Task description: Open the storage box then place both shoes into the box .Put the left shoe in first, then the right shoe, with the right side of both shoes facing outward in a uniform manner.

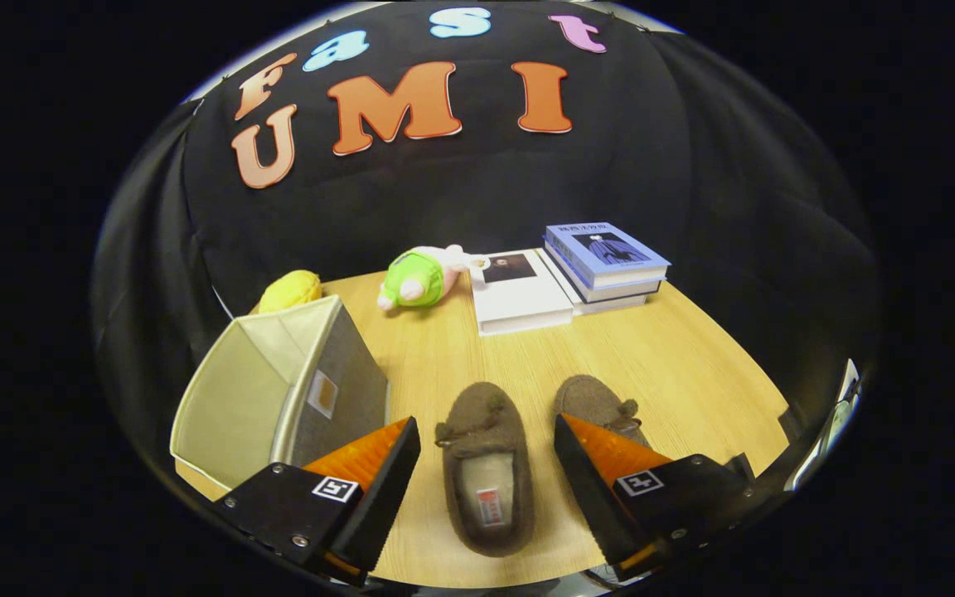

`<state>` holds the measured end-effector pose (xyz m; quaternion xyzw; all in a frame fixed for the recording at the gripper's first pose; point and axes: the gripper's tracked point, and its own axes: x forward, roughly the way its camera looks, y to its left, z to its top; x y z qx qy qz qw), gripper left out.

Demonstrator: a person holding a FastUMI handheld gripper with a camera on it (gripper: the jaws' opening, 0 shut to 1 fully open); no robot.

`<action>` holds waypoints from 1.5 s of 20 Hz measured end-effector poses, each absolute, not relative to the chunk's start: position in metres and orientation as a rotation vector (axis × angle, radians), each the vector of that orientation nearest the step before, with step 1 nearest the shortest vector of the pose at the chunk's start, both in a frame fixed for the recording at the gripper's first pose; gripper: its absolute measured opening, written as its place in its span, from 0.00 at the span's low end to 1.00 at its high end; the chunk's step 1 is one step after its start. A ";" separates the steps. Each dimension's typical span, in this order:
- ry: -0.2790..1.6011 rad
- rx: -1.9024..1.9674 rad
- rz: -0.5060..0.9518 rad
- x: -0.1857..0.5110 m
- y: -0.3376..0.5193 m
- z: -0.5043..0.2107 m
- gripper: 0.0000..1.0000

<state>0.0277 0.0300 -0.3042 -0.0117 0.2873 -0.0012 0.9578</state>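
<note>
**Ana:** Fingertips first: the gripper [486, 448] hangs over the wooden table [693, 365] with its two fingers spread wide, grasping nothing. One brown slipper [486, 464] lies flat on the table in the gap between them, toe pointing away from the camera, and neither finger touches it as far as I can see.

**Ben:** And the second one?

**Ana:** The other brown slipper [598, 402] sits just beside the first, partly hidden behind the right finger. Which is the left shoe I cannot tell for sure from this angle.

**Ben:** What about the storage box?

**Ana:** The fabric storage box [278, 390] stands just beyond the left finger, near the slippers. Its mouth is uncovered and faces up and to the side, showing a pale lining. Nothing seems to lie inside, though I can't see its bottom.

**Ben:** So the opening step looks done?

**Ana:** I'd judge so. Both shoes are still on the table, so both placements remain. The spread fingers astride the nearer slipper suggest the first pick is at hand.

**Ben:** Anything else around?

**Ana:** Well beyond the slippers: a stack of books [602, 265], a white book [519, 294], a green plush toy [419, 278] and a yellow plush [291, 290] behind the box.
</note>
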 end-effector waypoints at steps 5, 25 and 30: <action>0.657 -0.024 -0.010 0.018 0.021 -0.354 0.83; 0.802 0.160 -0.134 0.031 0.008 -0.390 0.01; 0.736 0.182 -0.099 0.044 0.019 -0.345 0.01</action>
